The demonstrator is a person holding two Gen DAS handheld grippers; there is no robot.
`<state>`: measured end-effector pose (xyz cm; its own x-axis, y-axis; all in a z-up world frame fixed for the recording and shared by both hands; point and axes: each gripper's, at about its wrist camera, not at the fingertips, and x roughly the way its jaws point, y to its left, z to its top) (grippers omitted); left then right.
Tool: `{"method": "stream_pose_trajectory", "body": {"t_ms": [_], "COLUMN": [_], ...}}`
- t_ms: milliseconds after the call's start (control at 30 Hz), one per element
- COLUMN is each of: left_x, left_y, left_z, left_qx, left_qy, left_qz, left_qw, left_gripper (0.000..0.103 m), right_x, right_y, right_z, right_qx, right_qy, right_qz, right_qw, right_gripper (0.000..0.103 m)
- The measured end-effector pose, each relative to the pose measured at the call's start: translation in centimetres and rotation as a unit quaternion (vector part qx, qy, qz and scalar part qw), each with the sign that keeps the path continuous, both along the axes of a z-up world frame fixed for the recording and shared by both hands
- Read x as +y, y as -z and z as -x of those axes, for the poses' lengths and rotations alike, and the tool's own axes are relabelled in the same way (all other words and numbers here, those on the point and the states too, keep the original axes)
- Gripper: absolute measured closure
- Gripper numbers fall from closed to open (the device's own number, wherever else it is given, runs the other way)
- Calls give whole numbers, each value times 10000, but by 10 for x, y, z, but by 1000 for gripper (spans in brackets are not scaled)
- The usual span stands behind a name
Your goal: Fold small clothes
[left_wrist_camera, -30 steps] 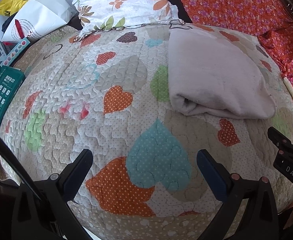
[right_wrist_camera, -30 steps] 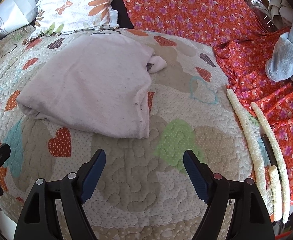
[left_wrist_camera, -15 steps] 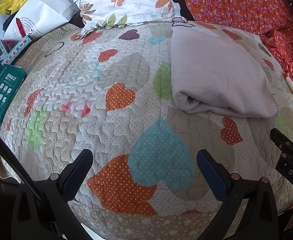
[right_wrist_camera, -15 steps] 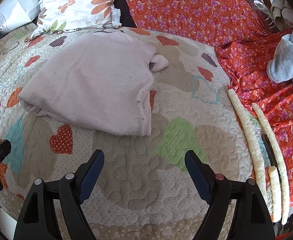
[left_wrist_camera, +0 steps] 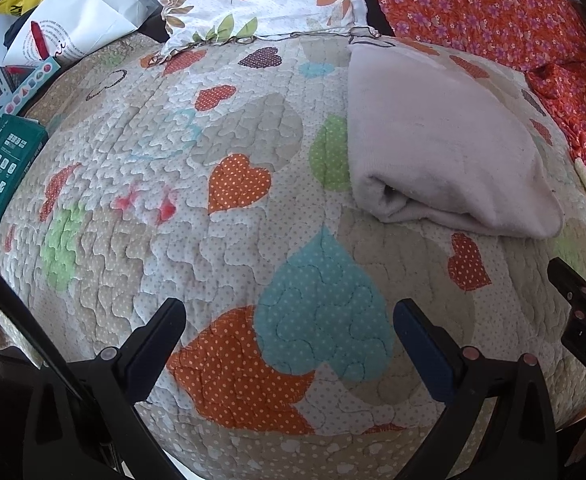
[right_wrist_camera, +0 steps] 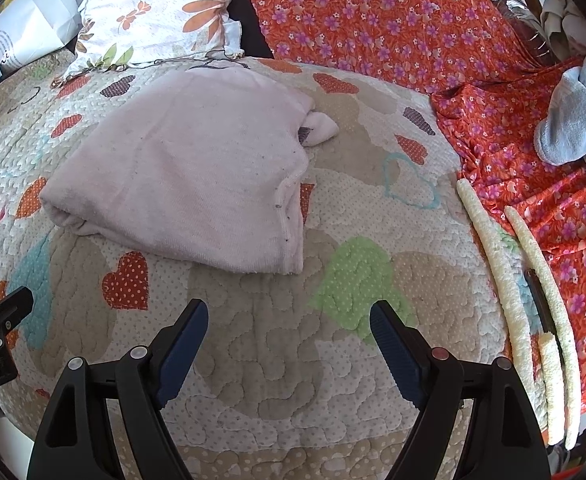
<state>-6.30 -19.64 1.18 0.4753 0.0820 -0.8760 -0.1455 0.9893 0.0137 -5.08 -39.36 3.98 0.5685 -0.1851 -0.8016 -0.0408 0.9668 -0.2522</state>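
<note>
A pale pink garment lies folded on the heart-patterned quilt; a small sleeve end pokes out at its far right corner. It also shows in the left wrist view, at the right. My left gripper is open and empty, hovering over the quilt to the left of and nearer than the garment. My right gripper is open and empty, just in front of the garment's near edge. The right gripper's side shows at the right edge of the left wrist view.
A floral pillow lies behind the garment. Orange flowered fabric covers the back and right. A grey cloth is at the far right. White foam strips lie along the quilt's right edge. A teal box and white bag sit left.
Both grippers have drawn back slightly toward the near edge; the garment appears a little farther away. The garment has not moved and both jaws stay open.
</note>
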Motion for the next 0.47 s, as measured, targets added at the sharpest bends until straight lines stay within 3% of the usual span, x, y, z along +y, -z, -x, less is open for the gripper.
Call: {"method": "stream_pose_trajectory", "body": {"t_ms": [467], "left_x": [13], "left_y": [3], "left_z": [-5], "left_qx": [-43], "left_qy": [-142], "left_qz": [83], "left_qw": [9999], "left_gripper": [0], "right_x": [-1], "right_y": [-4], "right_z": [0], "right_qx": [-98], "right_qy": [-9], "right_qz": [-176], "right_qw": [9998], "right_gripper": [16]}}
